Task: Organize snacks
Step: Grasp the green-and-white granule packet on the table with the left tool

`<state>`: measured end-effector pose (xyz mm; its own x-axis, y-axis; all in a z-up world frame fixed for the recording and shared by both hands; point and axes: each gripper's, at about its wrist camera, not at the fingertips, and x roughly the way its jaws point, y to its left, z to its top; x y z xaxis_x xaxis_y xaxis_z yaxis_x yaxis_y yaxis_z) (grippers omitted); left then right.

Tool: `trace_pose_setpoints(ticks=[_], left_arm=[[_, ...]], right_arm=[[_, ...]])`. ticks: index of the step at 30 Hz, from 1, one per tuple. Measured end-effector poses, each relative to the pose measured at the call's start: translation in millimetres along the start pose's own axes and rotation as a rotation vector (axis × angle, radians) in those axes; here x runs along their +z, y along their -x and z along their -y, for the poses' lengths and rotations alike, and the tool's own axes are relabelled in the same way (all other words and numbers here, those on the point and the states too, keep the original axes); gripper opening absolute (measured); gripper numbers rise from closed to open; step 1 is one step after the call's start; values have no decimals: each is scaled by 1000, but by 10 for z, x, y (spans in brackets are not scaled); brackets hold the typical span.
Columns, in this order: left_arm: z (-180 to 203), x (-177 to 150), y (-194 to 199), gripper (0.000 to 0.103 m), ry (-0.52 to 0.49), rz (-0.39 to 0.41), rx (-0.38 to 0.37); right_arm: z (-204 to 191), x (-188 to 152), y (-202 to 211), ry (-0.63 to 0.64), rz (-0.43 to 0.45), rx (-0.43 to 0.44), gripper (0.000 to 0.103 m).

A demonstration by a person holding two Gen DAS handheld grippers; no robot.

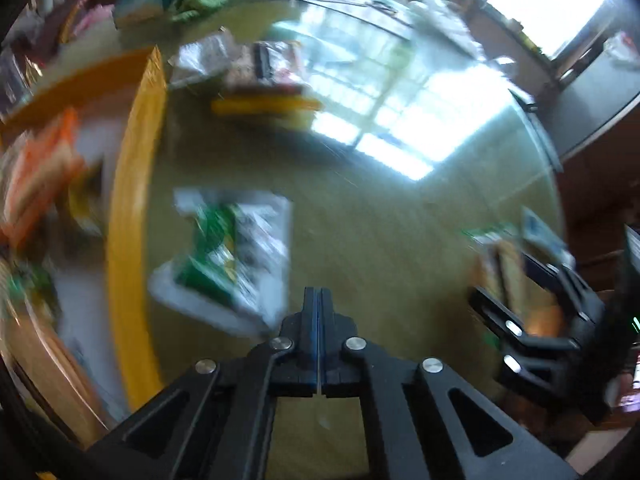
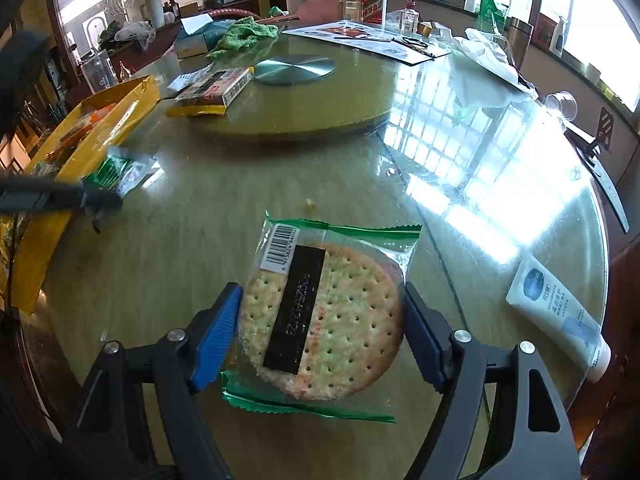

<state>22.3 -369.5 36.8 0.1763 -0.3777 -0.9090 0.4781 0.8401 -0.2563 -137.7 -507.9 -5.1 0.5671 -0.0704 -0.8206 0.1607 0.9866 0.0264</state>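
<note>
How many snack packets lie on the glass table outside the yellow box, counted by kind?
Round cracker packet: 1
Green-and-white packet: 1
Yellow-edged packets stacked near the turntable: about 2
Total: about 4

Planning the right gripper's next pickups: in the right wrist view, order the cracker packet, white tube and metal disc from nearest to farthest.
1. Cracker packet: between the right gripper's fingers.
2. White tube: to the right, at the table edge.
3. Metal disc: far ahead, mid-table.
</note>
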Motion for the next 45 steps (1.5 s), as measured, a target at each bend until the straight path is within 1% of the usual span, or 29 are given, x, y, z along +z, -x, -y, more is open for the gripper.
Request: trace_pose_setpoints(ticks=[1,2,3,4,5,6,7,8,9,11,13,15,17,18,19,20,22,23,24,25,27,28,30,31,35,37,41,43,45], left_arm=[[15,-28,66,0,-2,22,-7],[31,-46,164,4,-7,49,-12],[41,-46,272,22,-12,78,-8],[39,-32,357,51,-16,106,11],[22,9,438,63,-11,144,52],[-7,77,472,71,-4,175,107],[-13,121,468,71,-7,178,159],[-17,179,433,70,-16,160,189],[-36,249,370,70,-24,128,187],[-70,380,181,70,-24,38,175],[-88,443,42,68,-43,-14,199],[-107,476,-99,67,-69,-85,233],[-145,461,-172,63,-55,-125,217],[-140,458,-178,62,-59,-123,217],[-120,444,-176,53,-66,-113,221],[-106,420,-178,51,-66,-110,216],[-69,359,-180,50,-62,-92,200],[-38,310,-175,49,-68,-75,208],[-15,258,-170,44,-74,-61,216],[16,200,-154,35,-80,-48,216],[20,107,-144,32,-66,-49,154],[8,58,-118,30,-56,-46,135],[-4,-36,-73,27,-39,-17,126],[-16,-73,-37,25,-24,7,108],[-143,-240,184,24,52,71,32],[-172,-234,290,24,71,100,-4],[-192,-424,566,24,96,169,-69],[-244,-470,704,24,114,197,-91],[-398,-532,894,24,146,232,-118]], right_arm=[[0,-1,-2,0,0,-1,78],[-5,-2,-6,0,0,-3,78],[-6,-3,-5,1,1,-7,78],[-8,-8,-11,0,-1,-8,78],[-7,-9,-9,-1,-2,-9,78],[-8,-12,-11,-2,-3,-10,78],[-5,-8,-13,-2,-4,-11,78],[-3,-4,-14,-2,-6,-11,78],[-2,-1,-16,-3,-7,-11,78],[1,2,-17,-3,-8,-11,78],[3,6,-17,-2,-9,-11,78],[3,9,-22,-1,-10,-11,78],[7,7,-22,0,-11,-10,78],[3,8,-22,0,-11,-11,78],[1,7,-22,-1,-10,-10,78],[7,4,-22,-1,-9,-9,78],[5,-3,-24,2,-6,-10,78],[6,-7,-24,4,-5,-9,78],[6,-11,-24,6,-4,-10,78],[5,-10,-23,8,-4,-9,78],[6,-2,-24,12,-4,-7,78],[11,-8,-21,13,-3,-6,78],[10,-3,-20,15,-3,-6,78],[7,-2,-20,14,-4,-6,78],[5,-1,-16,10,-6,-10,77],[4,2,-14,11,-4,-12,77],[-11,0,-7,10,0,-9,77],[-38,1,4,9,8,13,77],[-93,4,41,7,22,48,77]])
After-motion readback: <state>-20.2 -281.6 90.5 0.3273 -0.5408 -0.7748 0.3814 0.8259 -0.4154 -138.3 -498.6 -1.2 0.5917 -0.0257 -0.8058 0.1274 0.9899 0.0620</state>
